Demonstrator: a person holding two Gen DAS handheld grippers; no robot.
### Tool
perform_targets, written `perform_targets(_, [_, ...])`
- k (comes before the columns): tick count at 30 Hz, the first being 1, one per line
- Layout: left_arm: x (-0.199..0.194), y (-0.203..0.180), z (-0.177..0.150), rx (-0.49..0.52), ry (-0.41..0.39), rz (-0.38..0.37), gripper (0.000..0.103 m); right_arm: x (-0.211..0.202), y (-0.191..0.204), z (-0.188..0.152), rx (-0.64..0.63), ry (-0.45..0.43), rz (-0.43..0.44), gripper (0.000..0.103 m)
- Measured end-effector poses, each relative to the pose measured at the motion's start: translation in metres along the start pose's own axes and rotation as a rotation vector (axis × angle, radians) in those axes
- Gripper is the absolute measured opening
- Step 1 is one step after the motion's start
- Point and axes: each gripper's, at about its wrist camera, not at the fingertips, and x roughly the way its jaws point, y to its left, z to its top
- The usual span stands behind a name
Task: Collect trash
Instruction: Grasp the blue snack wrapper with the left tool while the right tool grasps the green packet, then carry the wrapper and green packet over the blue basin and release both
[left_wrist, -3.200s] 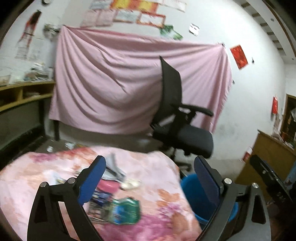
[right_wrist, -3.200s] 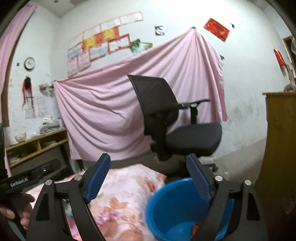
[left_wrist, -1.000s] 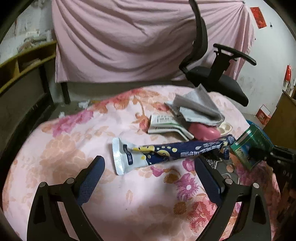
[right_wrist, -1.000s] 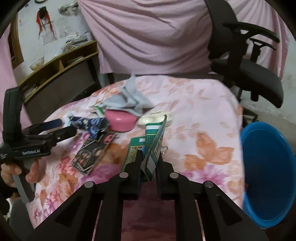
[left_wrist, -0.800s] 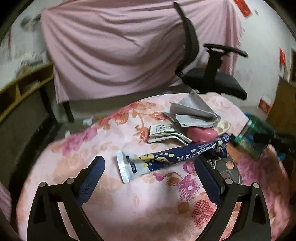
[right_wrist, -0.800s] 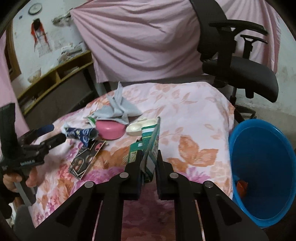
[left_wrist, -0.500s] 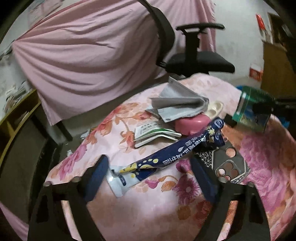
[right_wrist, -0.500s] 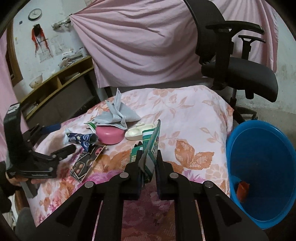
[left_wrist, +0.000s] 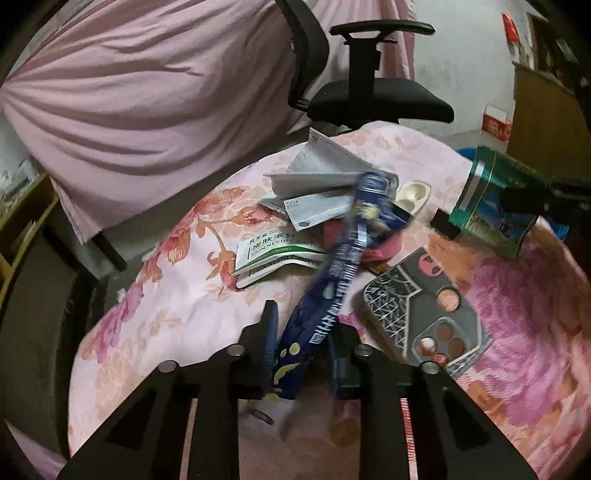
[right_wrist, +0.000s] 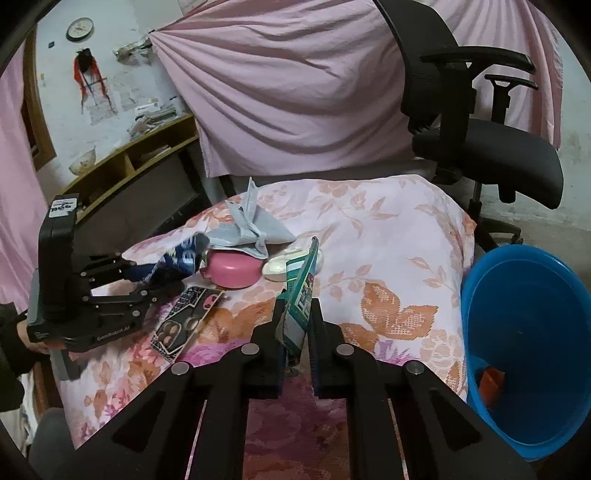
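Grippers both loaded: our left gripper (left_wrist: 301, 347) has just closed, pinching the blue wrapper (left_wrist: 343, 266); right gripper (right_wrist: 295, 332) clamps the green box (right_wrist: 301, 291), ready for the blue bin (right_wrist: 532, 332).

Two close wrist views angled down, sharing floral table (left_wrist: 177, 314)

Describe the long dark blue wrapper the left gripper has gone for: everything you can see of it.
The dark blue wrapper is a long, narrow, glossy film sachet with white lettering and yellow moon-like shapes. Its near end sits between the fingers of the left gripper, whose jaws have just been closing and now pinch it. From there it slants up and away, blurred, its crumpled far end over the pink dish and against the grey folded paper. The white sealed tip pokes out below the gripper.
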Motion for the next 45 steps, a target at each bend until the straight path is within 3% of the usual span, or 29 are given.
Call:
perform_targets(5, [-0.015, 0.000, 0.005, -0.115, -0.010, -0.025, 0.015, -0.008, -0.001, -0.001, 0.009, -0.041, 0.016, 0.008])
perform_targets(9, [-0.039, -0.009, 0.015, -0.172, -0.068, -0.035, 0.014, -0.020, 0.001, -0.001, 0.006, -0.105, 0.041, 0.008])
perform_targets(16, [-0.081, -0.024, 0.052, -0.266, -0.209, -0.074, 0.014, -0.067, 0.000, 0.002, -0.013, -0.336, 0.049, 0.008])
perform_targets(23, [-0.118, -0.063, 0.096, -0.228, -0.353, -0.128, 0.015, -0.125, -0.008, 0.000, -0.036, -0.611, -0.019, 0.008])
perform_targets(29, [-0.127, -0.116, 0.131, -0.143, -0.414, -0.207, 0.015, -0.165, -0.026, -0.006, -0.018, -0.764, -0.149, 0.008])
perform_targets(36, [-0.110, -0.171, 0.162, -0.069, -0.389, -0.252, 0.015, -0.183, -0.060, -0.016, 0.048, -0.770, -0.244, 0.008])
perform_targets(45, [-0.081, -0.214, 0.178, -0.022, -0.323, -0.271, 0.015, -0.192, -0.115, -0.024, 0.184, -0.712, -0.325, 0.008])
